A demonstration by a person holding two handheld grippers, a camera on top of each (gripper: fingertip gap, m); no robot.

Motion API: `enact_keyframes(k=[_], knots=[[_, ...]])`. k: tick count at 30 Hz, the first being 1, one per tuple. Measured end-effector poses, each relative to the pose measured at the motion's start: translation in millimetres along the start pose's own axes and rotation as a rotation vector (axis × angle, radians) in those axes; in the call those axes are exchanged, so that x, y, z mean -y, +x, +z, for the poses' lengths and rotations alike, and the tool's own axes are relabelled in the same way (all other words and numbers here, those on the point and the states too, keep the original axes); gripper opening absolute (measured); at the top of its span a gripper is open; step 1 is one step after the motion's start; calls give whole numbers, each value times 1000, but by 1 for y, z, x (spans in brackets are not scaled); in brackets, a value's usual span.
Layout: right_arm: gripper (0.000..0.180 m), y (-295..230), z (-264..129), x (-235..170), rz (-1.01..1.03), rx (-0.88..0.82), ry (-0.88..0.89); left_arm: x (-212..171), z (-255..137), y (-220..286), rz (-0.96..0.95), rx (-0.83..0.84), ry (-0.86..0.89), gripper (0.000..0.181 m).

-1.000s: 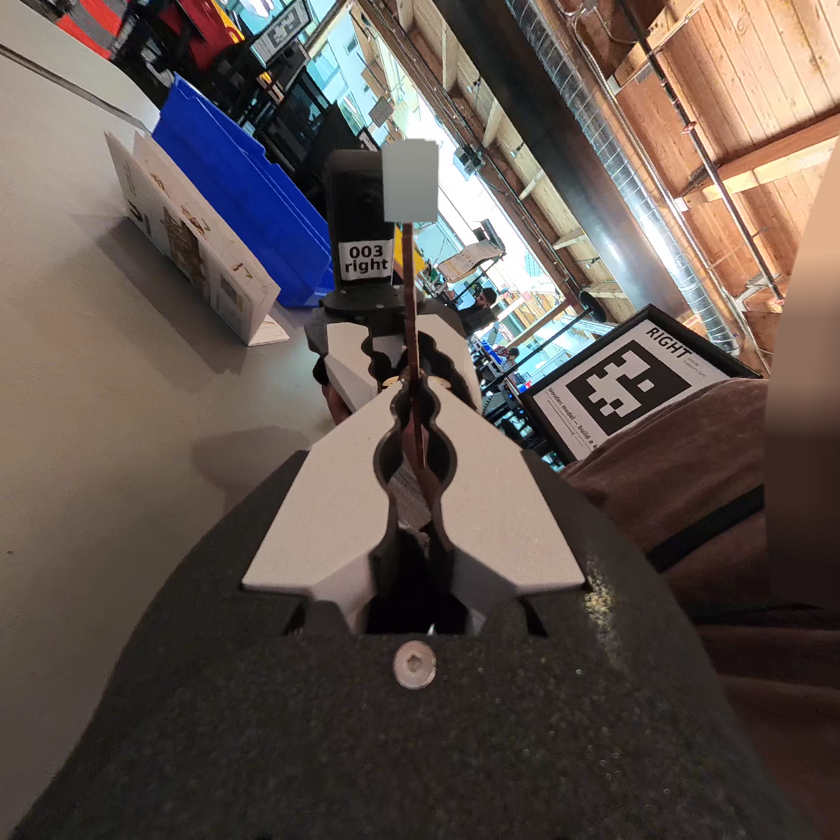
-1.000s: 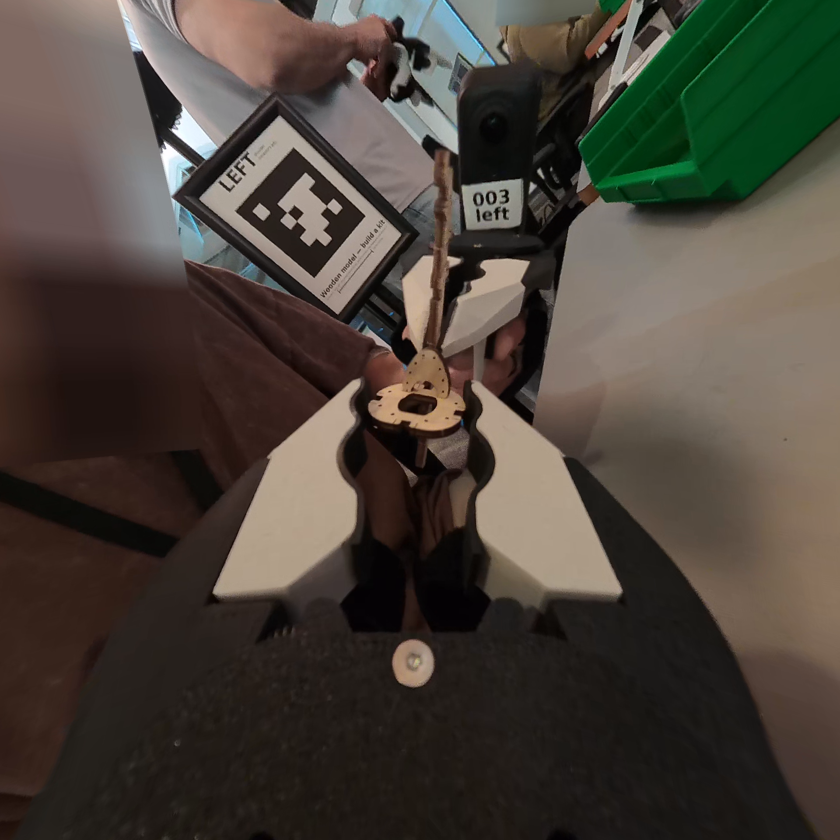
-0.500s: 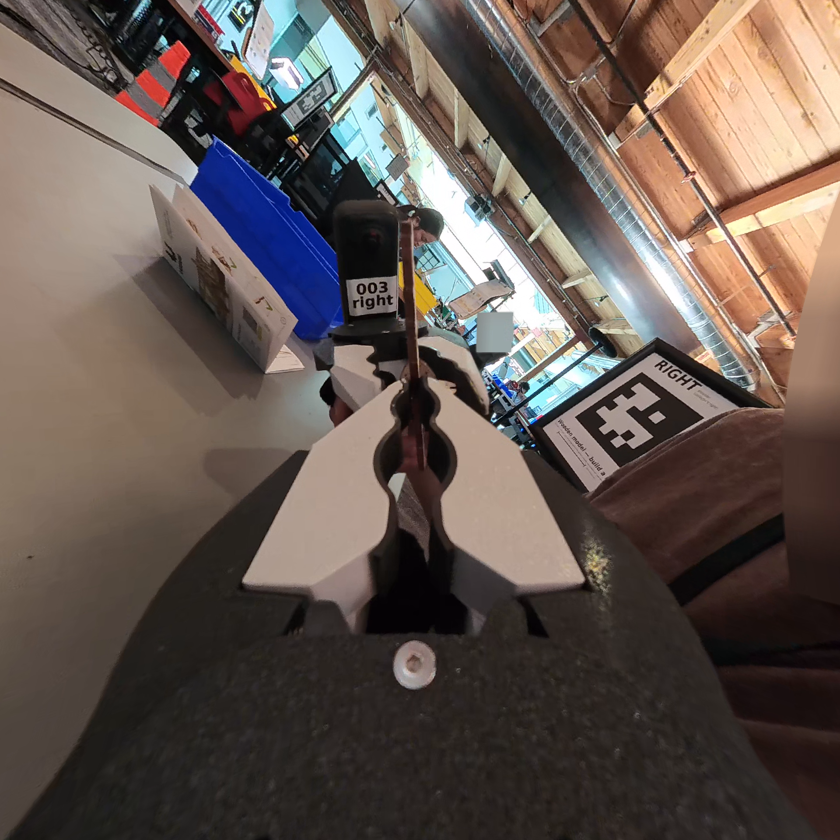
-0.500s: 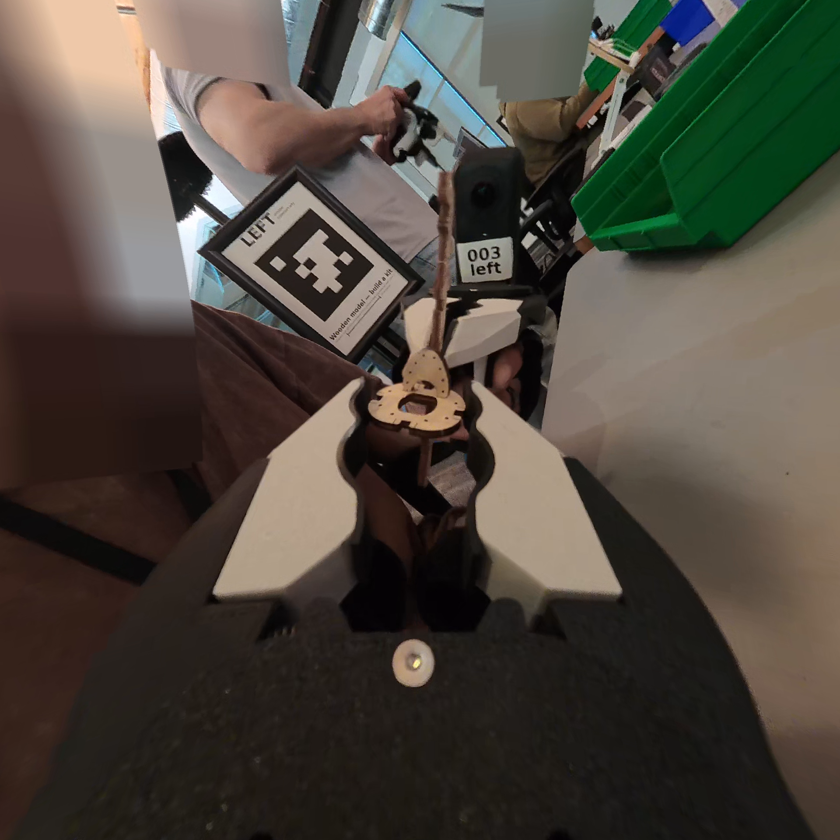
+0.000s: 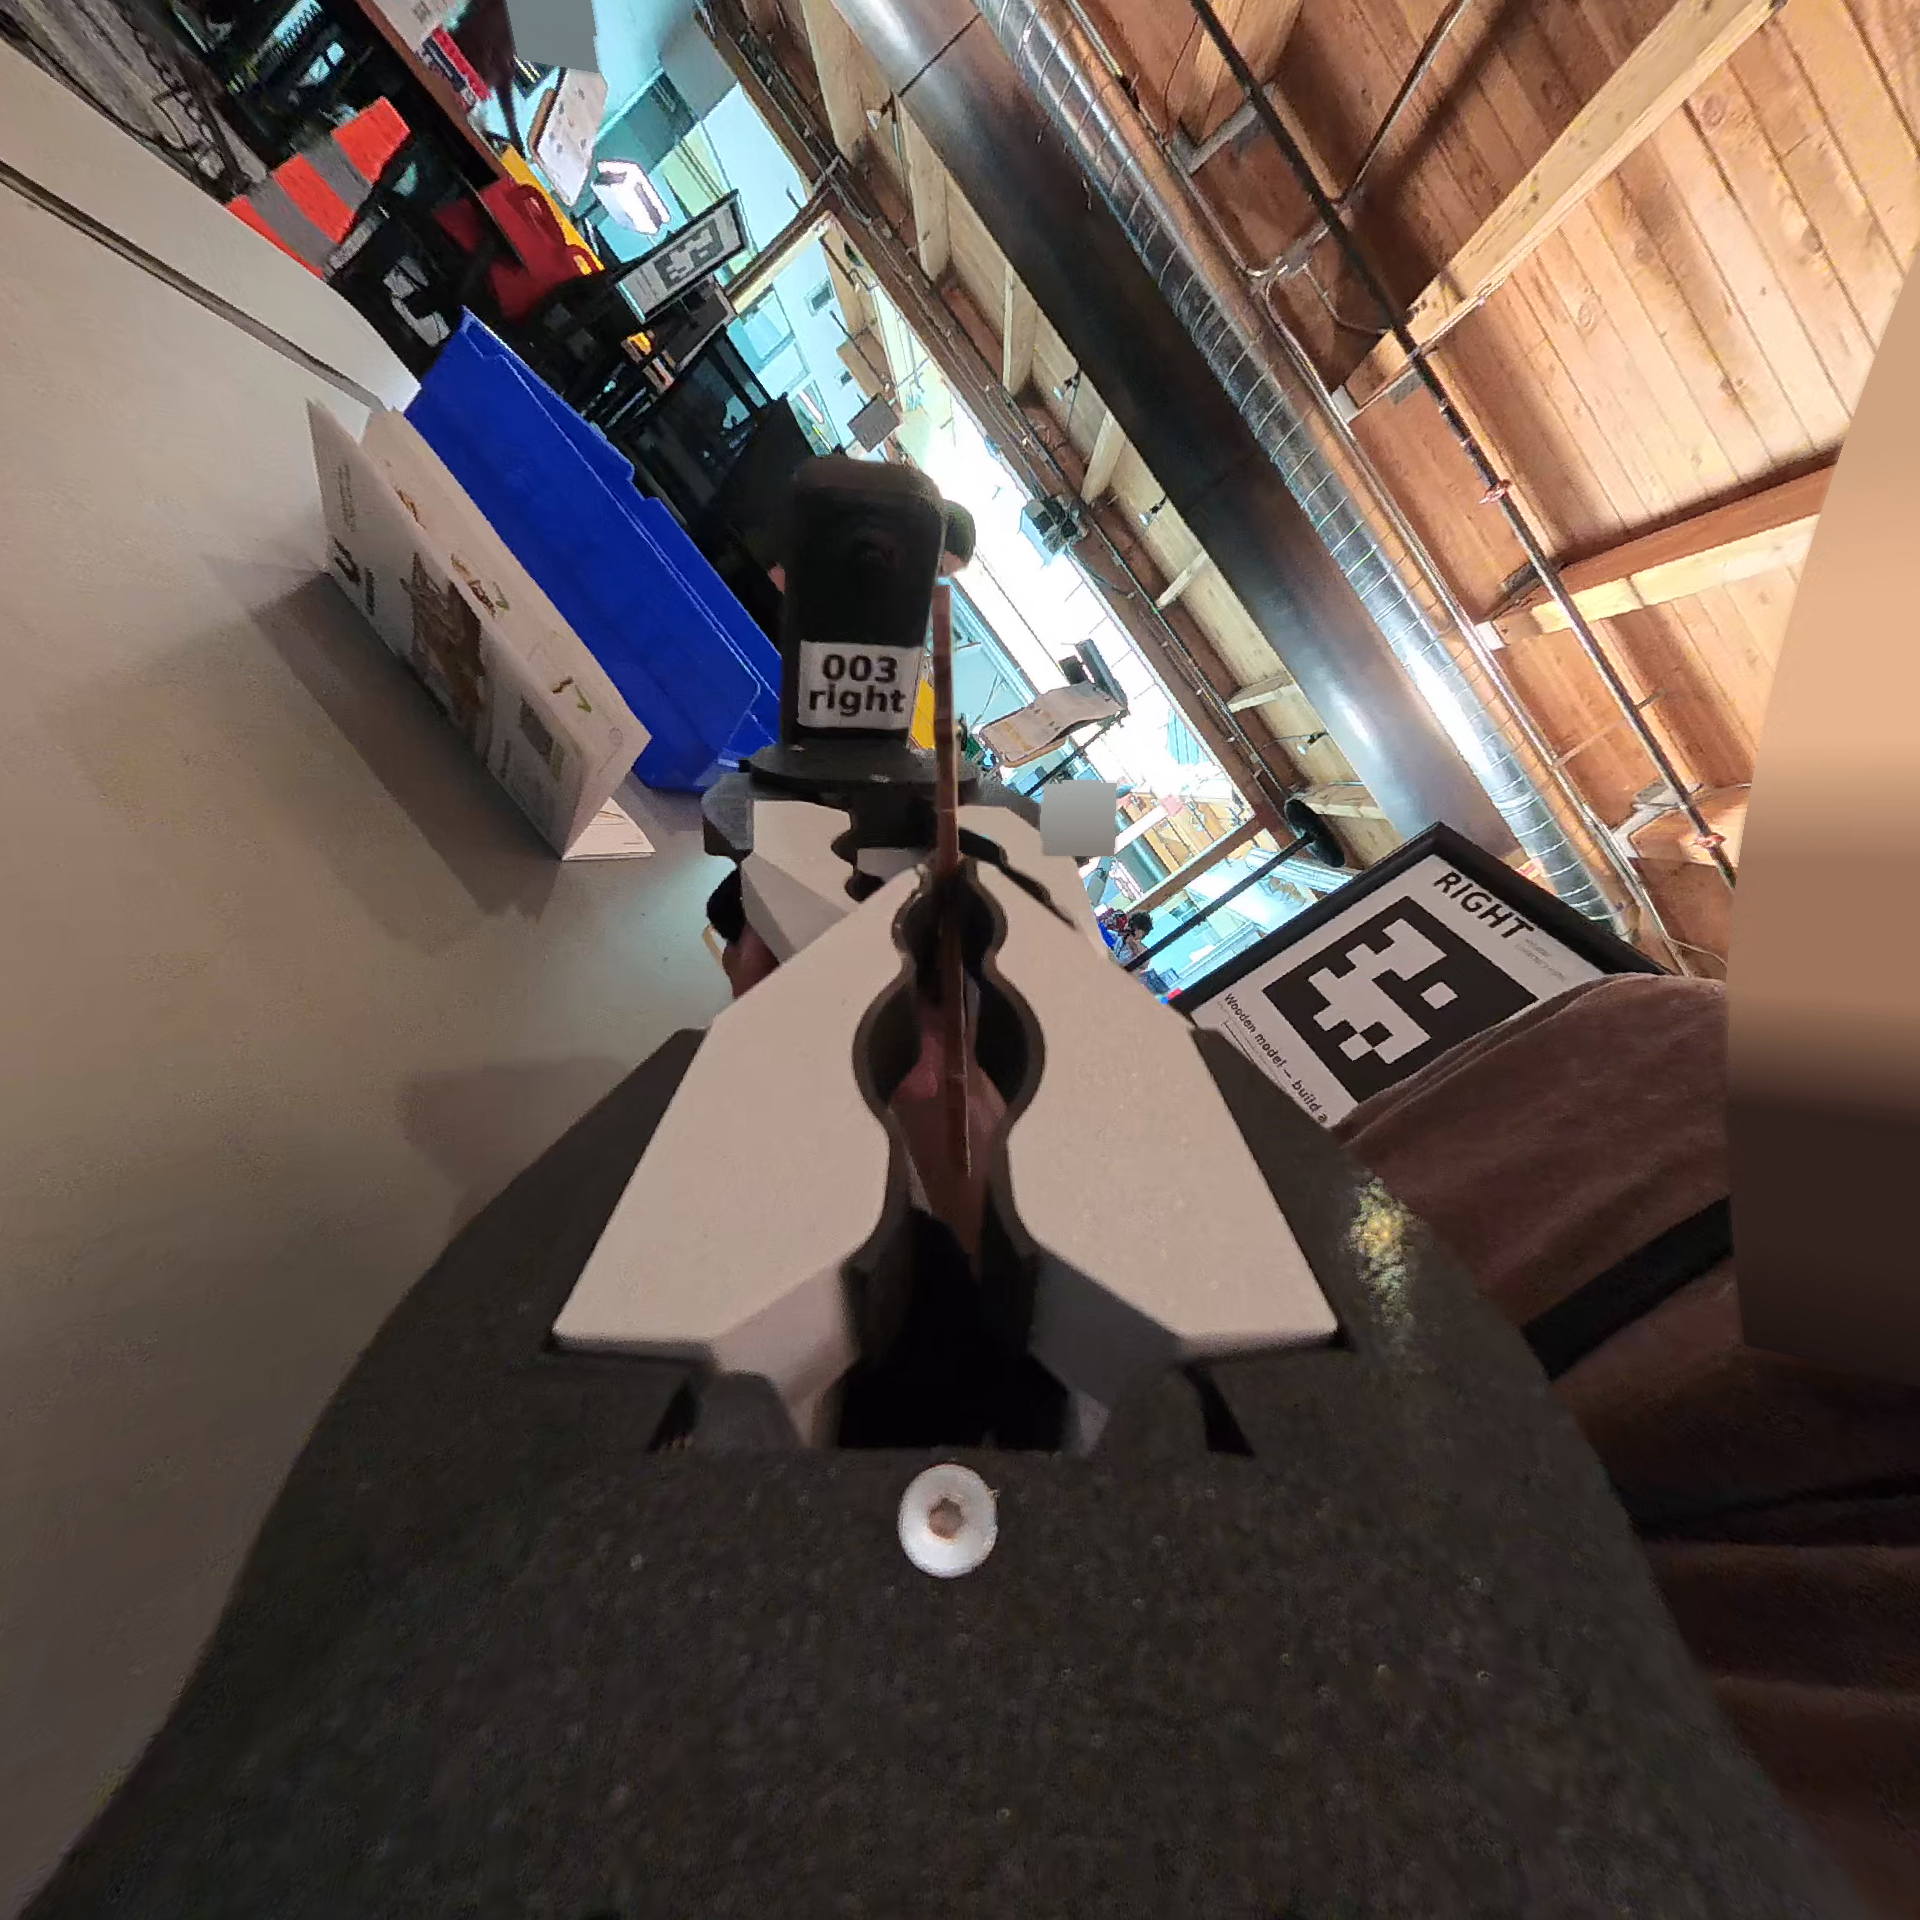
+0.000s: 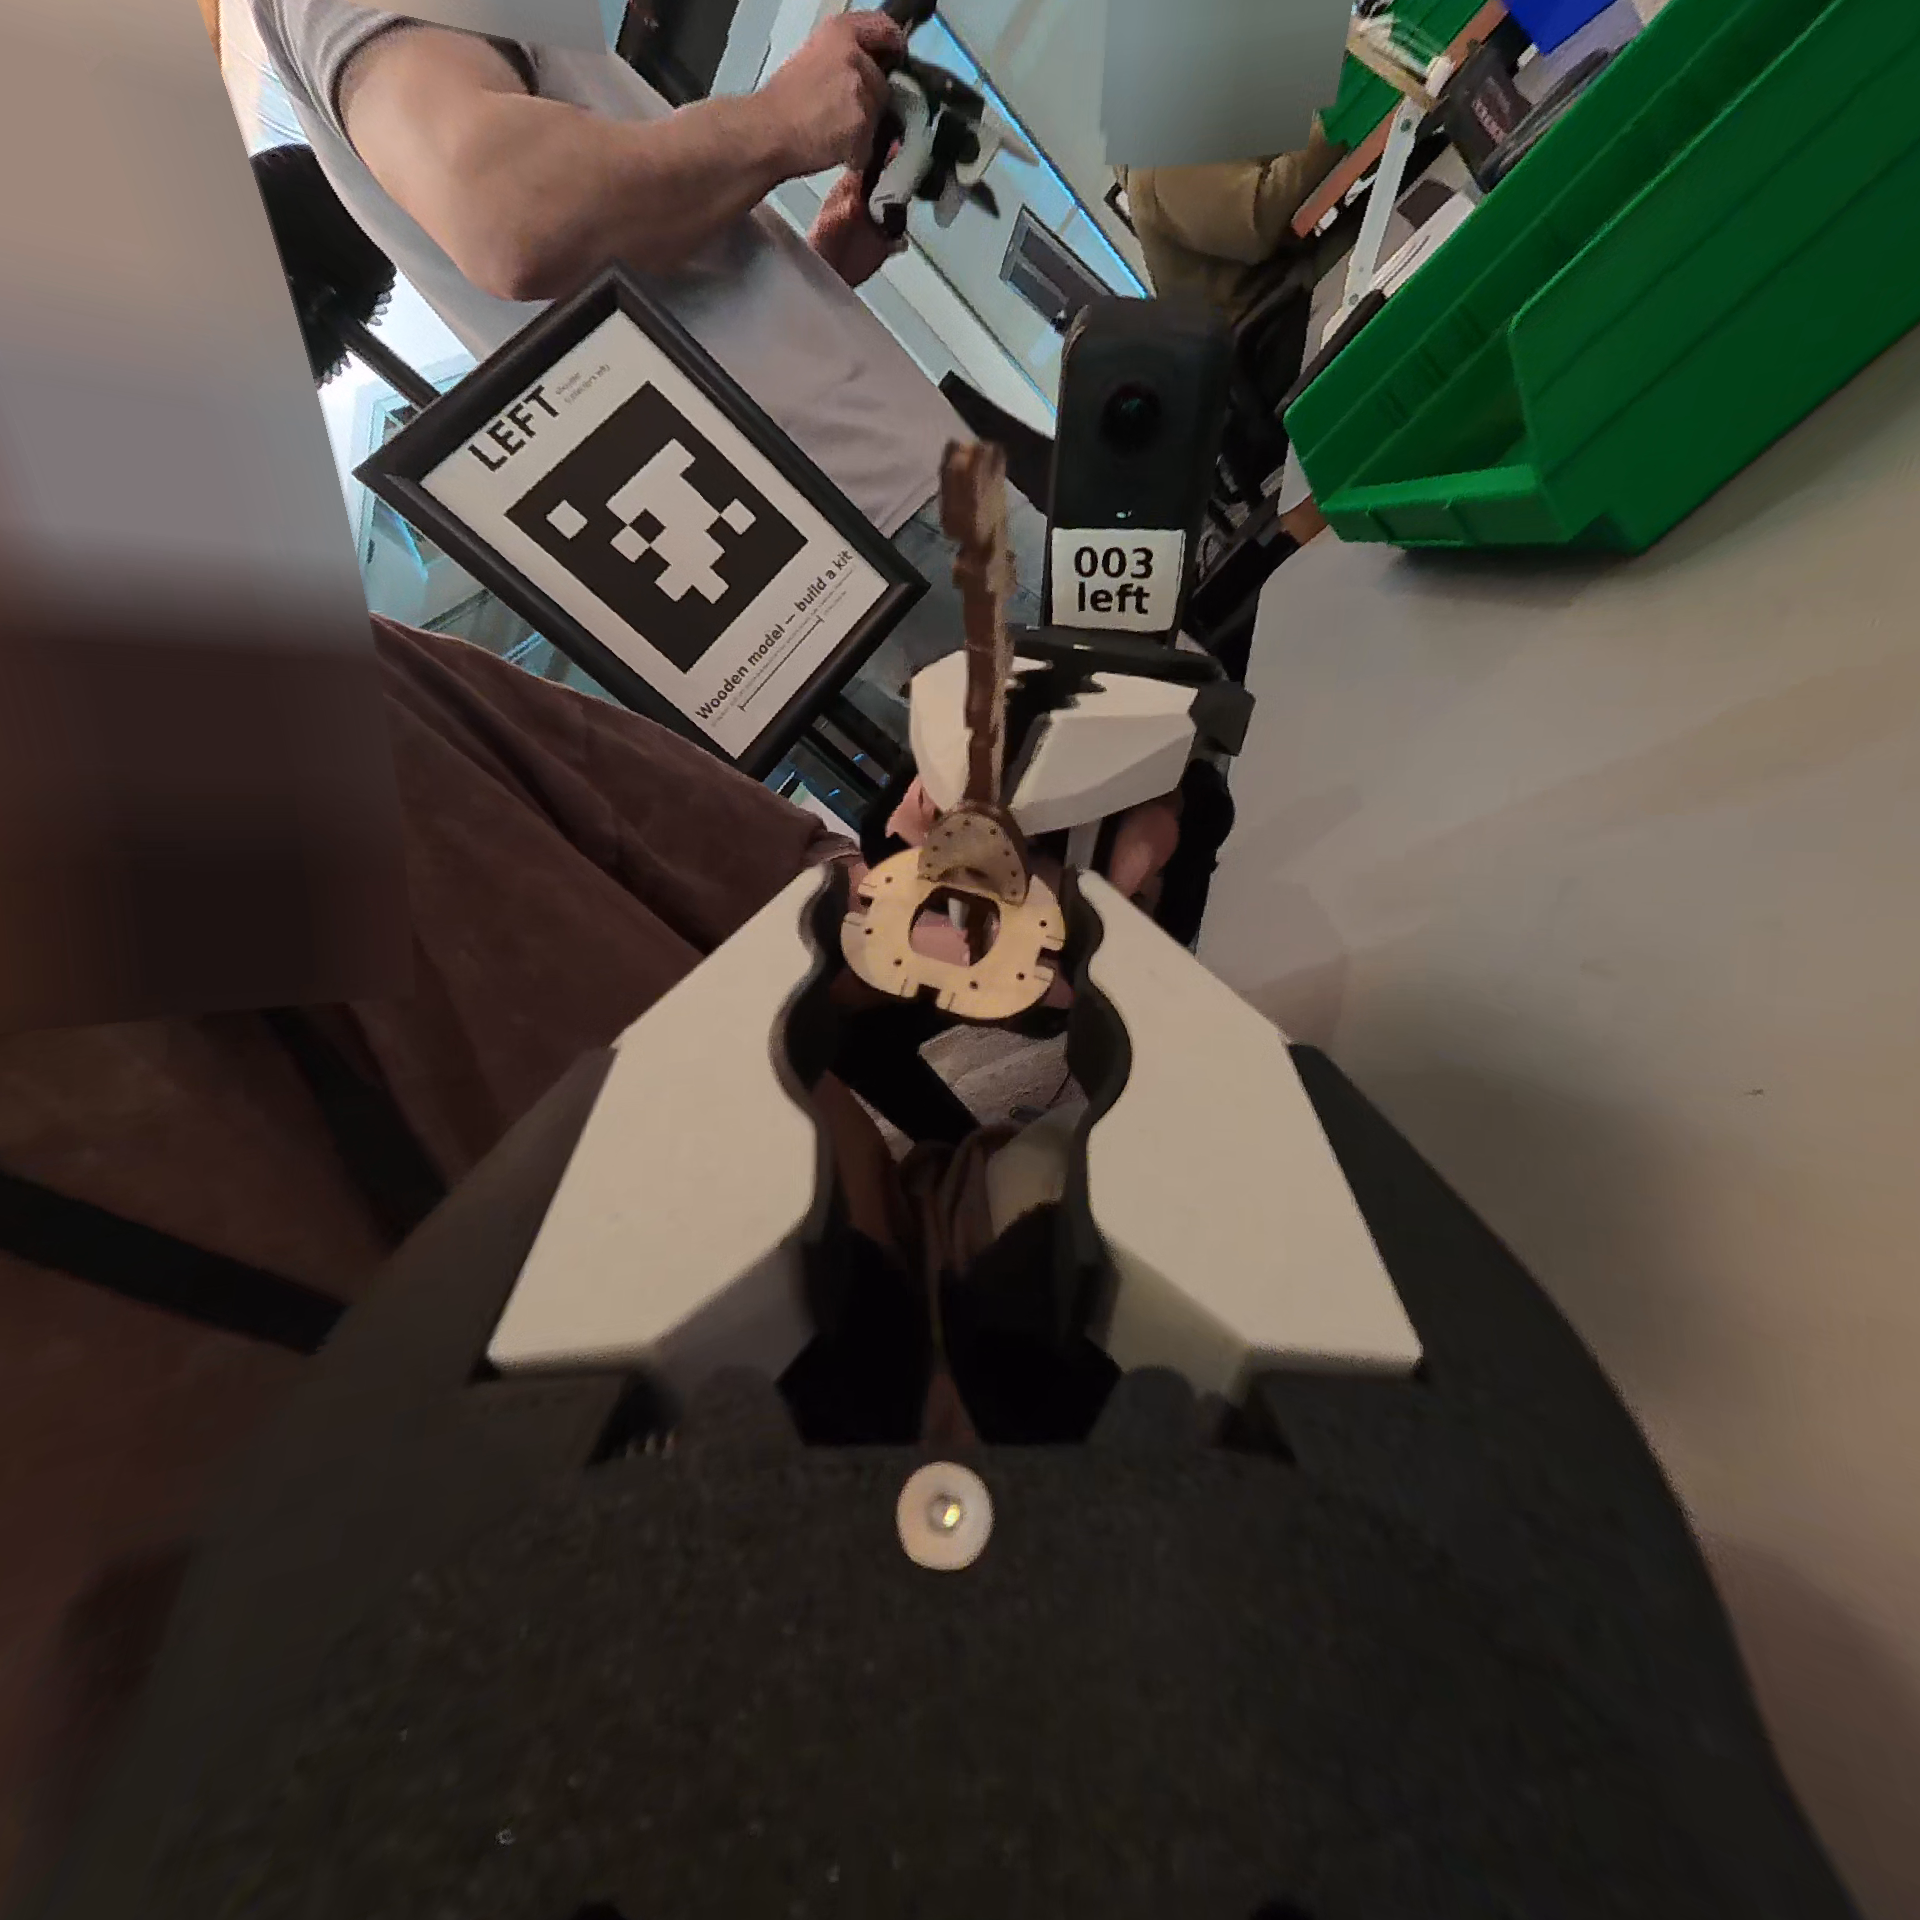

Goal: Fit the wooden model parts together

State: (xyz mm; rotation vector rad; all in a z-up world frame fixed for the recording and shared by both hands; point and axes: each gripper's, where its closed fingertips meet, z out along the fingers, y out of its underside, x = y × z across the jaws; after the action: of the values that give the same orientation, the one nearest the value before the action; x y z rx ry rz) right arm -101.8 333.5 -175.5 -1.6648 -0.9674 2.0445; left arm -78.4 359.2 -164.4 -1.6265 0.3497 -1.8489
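Observation:
In the left wrist view my left gripper (image 5: 943,888) is shut on a thin notched wooden strip (image 5: 943,727), seen edge-on and pointing up. The right gripper (image 5: 904,842) faces it just beyond, almost touching. In the right wrist view my right gripper (image 6: 954,904) is shut on a ring-shaped wooden disc (image 6: 883,935) with a cut-out centre. The strip (image 6: 982,582) stands upright, with its lower end at the disc's hole. A small half-round wooden piece (image 6: 971,847) sits on the strip just above the disc. The left gripper (image 6: 1023,727) holds the strip behind it.
The grey table (image 5: 208,883) carries a blue bin (image 5: 603,582) and a folded instruction sheet (image 5: 468,634). Green bins (image 6: 1662,364) stand at the far right. A framed marker sign (image 6: 644,520) leans by a brown sleeve (image 6: 582,831). A person (image 6: 582,208) stands behind. Only a small space, under 4 cm, lies between the two pairs of fingers.
Both grippers have tilted and shifted together, so the background has moved. The disc has turned a little more face-on to the right wrist camera. Both grips are unchanged.

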Motion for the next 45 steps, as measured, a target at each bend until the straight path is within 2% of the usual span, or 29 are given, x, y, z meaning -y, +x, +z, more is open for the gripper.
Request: enact_keyframes(k=[9,14,18,20,25,45], knots=[[41,1,9,23,-46,34,266,17,-5,3,61,26,68,0],[40,-9,12,35,-52,134,424,25,-8,11,106,1,72,4],[40,-11,15,38,-63,169,437,34,-13,17,156,3,101,6],[41,-12,14,39,-72,169,438,36,-16,19,180,12,100,2],[40,-13,9,41,-94,146,430,26,-11,21,239,27,28,0],[40,-8,6,38,-93,112,434,22,-8,15,175,30,67,0]])
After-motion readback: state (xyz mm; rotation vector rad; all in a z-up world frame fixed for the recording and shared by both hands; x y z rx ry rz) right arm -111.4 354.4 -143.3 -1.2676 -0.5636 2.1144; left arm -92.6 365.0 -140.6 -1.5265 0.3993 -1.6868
